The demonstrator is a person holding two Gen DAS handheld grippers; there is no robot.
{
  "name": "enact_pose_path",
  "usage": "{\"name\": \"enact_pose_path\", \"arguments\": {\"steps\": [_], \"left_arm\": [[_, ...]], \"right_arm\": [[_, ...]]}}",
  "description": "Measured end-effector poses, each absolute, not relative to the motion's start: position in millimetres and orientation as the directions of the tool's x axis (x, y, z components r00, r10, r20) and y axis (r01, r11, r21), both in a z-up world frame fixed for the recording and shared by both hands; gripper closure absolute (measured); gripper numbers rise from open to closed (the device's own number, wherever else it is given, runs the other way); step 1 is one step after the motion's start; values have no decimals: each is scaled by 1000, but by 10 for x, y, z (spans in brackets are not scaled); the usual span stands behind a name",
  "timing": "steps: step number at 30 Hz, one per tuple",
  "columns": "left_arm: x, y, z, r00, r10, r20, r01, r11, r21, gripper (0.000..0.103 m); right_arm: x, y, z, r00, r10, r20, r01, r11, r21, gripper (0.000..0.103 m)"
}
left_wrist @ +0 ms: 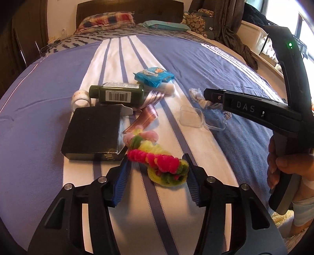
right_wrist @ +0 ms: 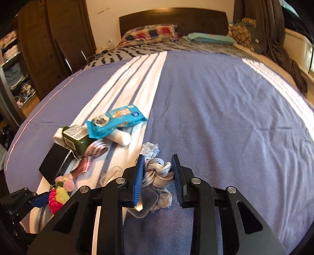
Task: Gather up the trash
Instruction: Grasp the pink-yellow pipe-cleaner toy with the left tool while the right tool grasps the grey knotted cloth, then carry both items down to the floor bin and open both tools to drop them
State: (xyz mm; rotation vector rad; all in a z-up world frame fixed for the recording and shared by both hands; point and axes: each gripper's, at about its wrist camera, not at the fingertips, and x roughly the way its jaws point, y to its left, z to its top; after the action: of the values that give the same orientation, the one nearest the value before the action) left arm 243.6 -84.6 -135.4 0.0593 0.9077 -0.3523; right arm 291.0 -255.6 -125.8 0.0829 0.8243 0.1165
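Note:
Trash lies on a blue and white striped bedspread [left_wrist: 49, 82]. My left gripper [left_wrist: 157, 166] is open around a pink, yellow and green pompom garland [left_wrist: 157, 158], its jaws on either side of it. My right gripper [right_wrist: 157, 168] is open around a knotted grey-white fabric rope [right_wrist: 157, 172], which also shows in the left wrist view [left_wrist: 198, 98]. A black box [left_wrist: 94, 131], a green bottle [left_wrist: 117, 94], a blue wipes pack [left_wrist: 153, 75], a tape roll [left_wrist: 80, 99], a ribbon [left_wrist: 145, 115] and a clear plastic case [left_wrist: 191, 116] lie nearby.
A white tube [right_wrist: 119, 137] lies under the wipes pack [right_wrist: 117, 119]. Pillows [right_wrist: 151, 34] and a headboard [right_wrist: 172, 17] are at the far end. A wardrobe [right_wrist: 49, 39] stands on the left, curtains [right_wrist: 274, 29] on the right.

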Motion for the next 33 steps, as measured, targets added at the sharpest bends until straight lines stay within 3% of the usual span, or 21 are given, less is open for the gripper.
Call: {"name": "enact_pose_path", "arguments": {"steps": [21, 33], "left_arm": [[1399, -550, -246, 742, -256, -619, 302, 953, -33, 53], [710, -392, -120, 771, -259, -582, 310, 951, -12, 53]], "right_arm": [[1689, -2369, -210, 796, 168, -581, -147, 986, 83, 74], [812, -2262, -60, 829, 197, -524, -184, 980, 77, 74]]}}
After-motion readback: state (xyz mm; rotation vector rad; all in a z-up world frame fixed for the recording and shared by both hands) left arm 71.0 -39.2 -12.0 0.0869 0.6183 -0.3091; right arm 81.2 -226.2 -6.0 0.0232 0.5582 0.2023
